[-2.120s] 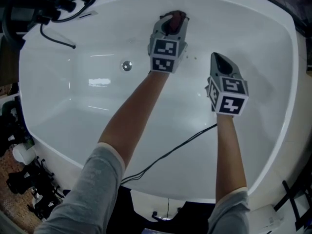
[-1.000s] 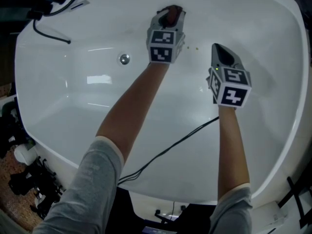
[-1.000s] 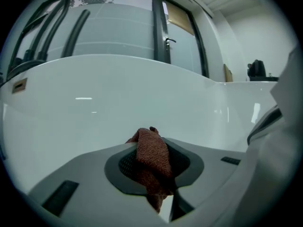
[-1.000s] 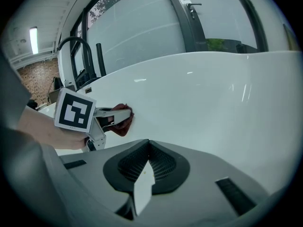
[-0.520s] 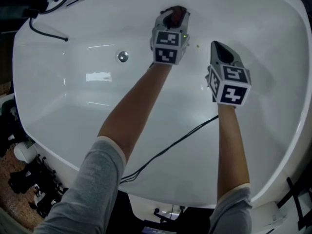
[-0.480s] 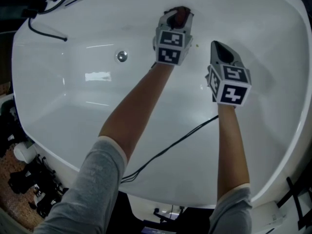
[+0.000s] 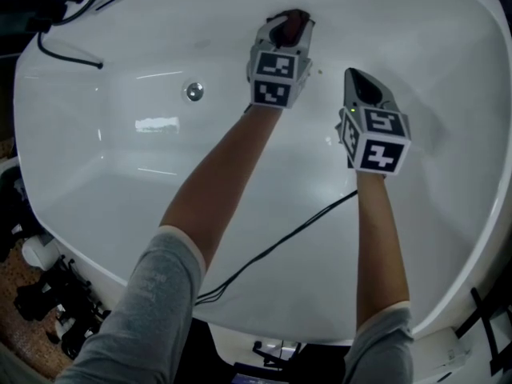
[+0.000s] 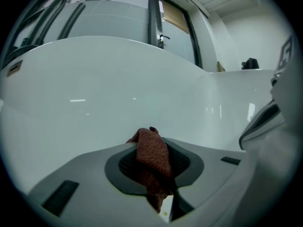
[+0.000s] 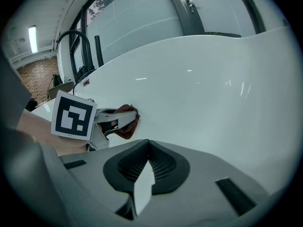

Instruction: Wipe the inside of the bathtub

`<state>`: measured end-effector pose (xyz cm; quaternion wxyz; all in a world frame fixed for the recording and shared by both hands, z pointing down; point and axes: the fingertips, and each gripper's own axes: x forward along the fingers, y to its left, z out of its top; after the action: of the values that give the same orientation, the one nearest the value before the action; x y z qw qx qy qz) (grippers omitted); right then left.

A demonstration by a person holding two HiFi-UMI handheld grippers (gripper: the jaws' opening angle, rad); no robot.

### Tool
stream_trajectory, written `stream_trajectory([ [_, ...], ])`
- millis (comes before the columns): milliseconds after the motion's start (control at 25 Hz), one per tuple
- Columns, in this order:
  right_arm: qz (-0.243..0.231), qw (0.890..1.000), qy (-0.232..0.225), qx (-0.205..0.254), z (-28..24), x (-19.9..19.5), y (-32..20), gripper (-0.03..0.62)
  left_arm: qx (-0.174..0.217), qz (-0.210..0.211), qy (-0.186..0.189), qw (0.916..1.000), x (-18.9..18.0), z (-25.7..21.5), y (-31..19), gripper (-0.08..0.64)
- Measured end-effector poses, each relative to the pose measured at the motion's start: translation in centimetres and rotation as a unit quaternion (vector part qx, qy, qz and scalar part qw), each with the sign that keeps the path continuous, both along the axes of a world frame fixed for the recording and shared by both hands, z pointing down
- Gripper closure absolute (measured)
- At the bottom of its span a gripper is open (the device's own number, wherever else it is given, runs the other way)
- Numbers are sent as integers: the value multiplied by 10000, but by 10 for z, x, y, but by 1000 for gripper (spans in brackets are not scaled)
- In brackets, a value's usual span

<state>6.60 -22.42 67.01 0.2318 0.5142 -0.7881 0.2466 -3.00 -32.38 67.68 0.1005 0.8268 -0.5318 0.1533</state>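
Note:
I look down into a white bathtub [image 7: 448,126]. My left gripper [image 7: 290,24] is shut on a reddish-brown cloth [image 7: 288,27] and holds it against the tub's far inner wall. The left gripper view shows the cloth [image 8: 152,157] pinched between the jaws with its tip sticking forward. My right gripper [image 7: 358,84] hangs over the tub floor to the right, shut with nothing in it. The right gripper view shows its closed jaws [image 9: 144,183] and, to the left, the left gripper [image 9: 120,118] with the cloth [image 9: 128,121] on the wall.
A round metal drain [image 7: 194,91] sits in the tub to the left of the left gripper. A black cable [image 7: 280,245] runs across the near tub wall. A dark faucet and hose [image 7: 68,22] stand at the far left rim. Clutter lies on the floor at lower left [image 7: 48,294].
The left gripper with the cloth has shifted slightly right and back along the far wall. The right gripper has stayed almost still.

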Motion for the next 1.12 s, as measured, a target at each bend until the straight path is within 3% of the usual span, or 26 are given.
stream_trajectory([
  [120, 0, 10000, -38, 11, 5, -5, -5, 586, -196, -519, 62, 9984, -49, 22, 0, 469],
  [240, 22, 10000, -75, 13, 12, -4, -4, 586, -160, -581, -49, 9982, -64, 29, 4, 469],
  [520, 93, 9999, -107, -37, 27, 1, -1, 586, -131, -446, 8, 9989, -35, 38, 6, 469],
  [840, 131, 9999, 24, -87, 41, 15, -3, 586, -221, 76, 165, 9996, 44, 54, 8, 469],
  [1000, 119, 9999, 36, -104, 41, 11, -1, 586, -142, 207, 40, 9997, 39, 53, 10, 469],
  [1120, 103, 9999, 24, -124, 44, 5, -1, 586, -118, 24, 8, 9999, 10, 55, 10, 469],
])
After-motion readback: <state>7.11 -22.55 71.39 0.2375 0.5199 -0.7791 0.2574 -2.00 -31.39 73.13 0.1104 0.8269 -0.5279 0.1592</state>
